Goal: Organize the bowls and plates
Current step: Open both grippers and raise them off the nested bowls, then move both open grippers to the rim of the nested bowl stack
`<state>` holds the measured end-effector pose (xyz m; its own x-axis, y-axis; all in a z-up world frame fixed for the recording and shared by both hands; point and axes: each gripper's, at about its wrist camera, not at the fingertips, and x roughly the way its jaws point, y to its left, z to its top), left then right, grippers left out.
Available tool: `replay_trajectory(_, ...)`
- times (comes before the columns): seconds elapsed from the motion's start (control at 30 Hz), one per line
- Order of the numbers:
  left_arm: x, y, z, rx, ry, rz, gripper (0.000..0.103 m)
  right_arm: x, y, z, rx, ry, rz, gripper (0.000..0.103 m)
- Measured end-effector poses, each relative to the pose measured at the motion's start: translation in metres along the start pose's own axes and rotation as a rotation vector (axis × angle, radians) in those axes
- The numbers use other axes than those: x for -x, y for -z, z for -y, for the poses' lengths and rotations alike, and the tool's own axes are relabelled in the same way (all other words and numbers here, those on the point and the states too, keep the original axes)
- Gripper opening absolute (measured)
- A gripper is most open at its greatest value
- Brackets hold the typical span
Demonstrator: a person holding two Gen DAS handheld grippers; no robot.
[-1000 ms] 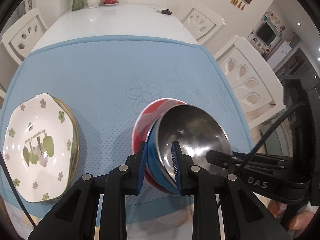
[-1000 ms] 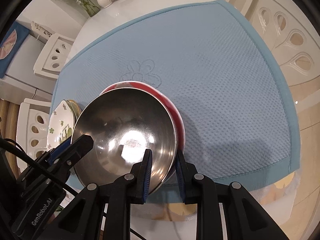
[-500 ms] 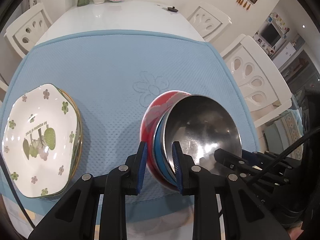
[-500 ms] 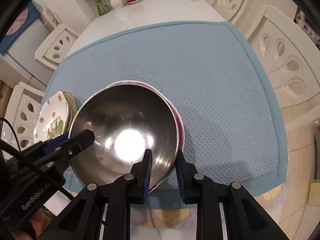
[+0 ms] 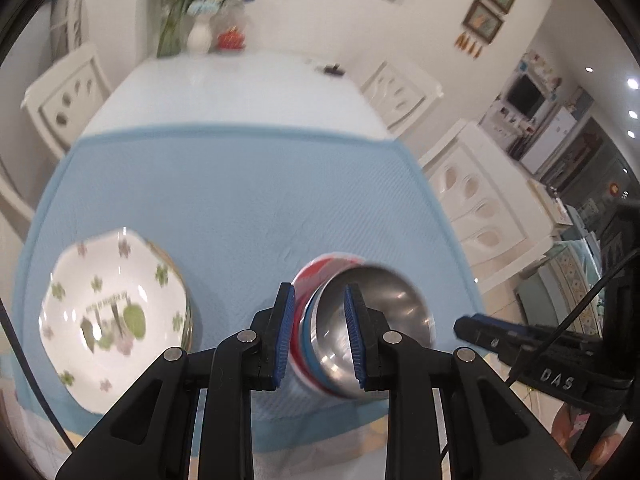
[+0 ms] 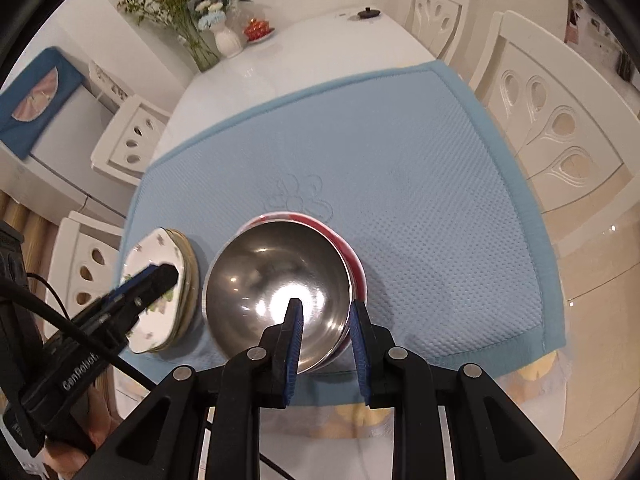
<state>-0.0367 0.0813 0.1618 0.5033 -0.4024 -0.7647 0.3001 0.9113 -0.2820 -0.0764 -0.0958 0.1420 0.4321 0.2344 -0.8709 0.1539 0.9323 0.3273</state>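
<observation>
A steel bowl (image 6: 276,284) is nested in a blue bowl (image 5: 307,330) and a red bowl (image 6: 354,264) on the light blue mat (image 6: 400,184). A stack of flowered plates (image 5: 112,316) lies to the left, also in the right wrist view (image 6: 160,296). My left gripper (image 5: 320,332) is open with its fingers on either side of the stack's near rim. My right gripper (image 6: 326,336) is open around the steel bowl's near rim. Each gripper shows in the other's view, the right (image 5: 472,328) and the left (image 6: 160,278).
White chairs (image 6: 560,132) stand around the white table (image 6: 304,52). A vase of flowers (image 6: 224,36) and a small red dish (image 6: 258,30) stand at the far end. The mat's front edge (image 6: 440,368) lies near the table edge.
Both grippers have opened wider around the bowl rims and pulled back and up, so the bowl stack looks smaller and farther. The bowls stay on the mat.
</observation>
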Motion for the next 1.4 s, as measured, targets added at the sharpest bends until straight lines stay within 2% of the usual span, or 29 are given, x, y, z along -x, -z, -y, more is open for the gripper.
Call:
replay_trajectory(0.13, 0.012, -0.018, 0.017, -0.065, 0.031, 0.03, 0.023, 0.019, 0.004, 0.0, -0.025, 0.019, 0.024, 0.023)
replay_trajectory(0.27, 0.012, -0.036, 0.035, -0.121, 0.043, 0.038, 0.023, 0.033, 0.023, 0.009, -0.059, 0.023, 0.031, 0.029)
replay_trajectory(0.37, 0.006, -0.053, 0.045, -0.114, 0.034, 0.052, 0.024, 0.042, 0.04, 0.019, -0.074, 0.064, 0.036, 0.038)
replay_trajectory(0.47, -0.007, -0.073, 0.053, -0.057, 0.074, 0.067, 0.024, 0.05, 0.053, 0.025, -0.073, 0.089, 0.047, 0.039)
replay_trajectory(0.57, -0.018, -0.087, 0.068, -0.041, 0.115, 0.089, 0.024, 0.055, 0.063, 0.024, -0.018, 0.158, 0.06, 0.04)
replay_trajectory(0.63, -0.021, -0.091, 0.083, -0.076, 0.118, 0.115, 0.024, 0.059, 0.069, 0.022, 0.044, 0.234, 0.074, 0.04)
replay_trajectory(0.73, -0.022, -0.091, 0.101, -0.128, 0.109, 0.132, 0.024, 0.061, 0.073, 0.025, 0.072, 0.297, 0.088, 0.04)
replay_trajectory(0.87, -0.018, -0.086, 0.1, -0.138, 0.12, 0.106, 0.024, 0.058, 0.07, 0.036, 0.011, 0.233, 0.067, 0.041)
replay_trajectory(0.9, -0.015, -0.085, 0.096, -0.137, 0.113, 0.109, 0.024, 0.057, 0.068, 0.037, -0.006, 0.209, 0.062, 0.041)
replay_trajectory(1.0, 0.01, -0.081, 0.075, -0.137, 0.028, 0.158, 0.026, 0.053, 0.059, 0.039, -0.063, 0.105, 0.051, 0.041)
replay_trajectory(1.07, 0.028, -0.077, 0.062, -0.138, 0.004, 0.183, 0.05, 0.049, 0.052, 0.036, -0.087, 0.056, 0.048, 0.041)
replay_trajectory(1.13, 0.05, -0.071, 0.05, -0.153, -0.009, 0.198, 0.07, 0.046, 0.045, 0.026, -0.068, 0.084, 0.058, 0.041)
replay_trajectory(1.23, 0.08, -0.057, 0.033, -0.177, -0.098, 0.227, 0.071, 0.05, 0.035, 0.0, 0.044, 0.14, 0.111, 0.041)
replay_trajectory(1.27, 0.086, -0.053, 0.028, -0.178, -0.128, 0.224, 0.071, 0.051, 0.028, -0.01, 0.077, 0.125, 0.124, 0.042)
replay_trajectory(1.33, 0.099, -0.041, 0.015, -0.171, -0.182, 0.213, 0.071, 0.049, 0.015, -0.017, 0.079, 0.078, 0.126, 0.052)
replay_trajectory(1.4, 0.111, -0.029, 0.004, -0.169, -0.228, 0.207, 0.071, 0.044, -0.002, -0.022, 0.05, 0.02, 0.115, 0.052)
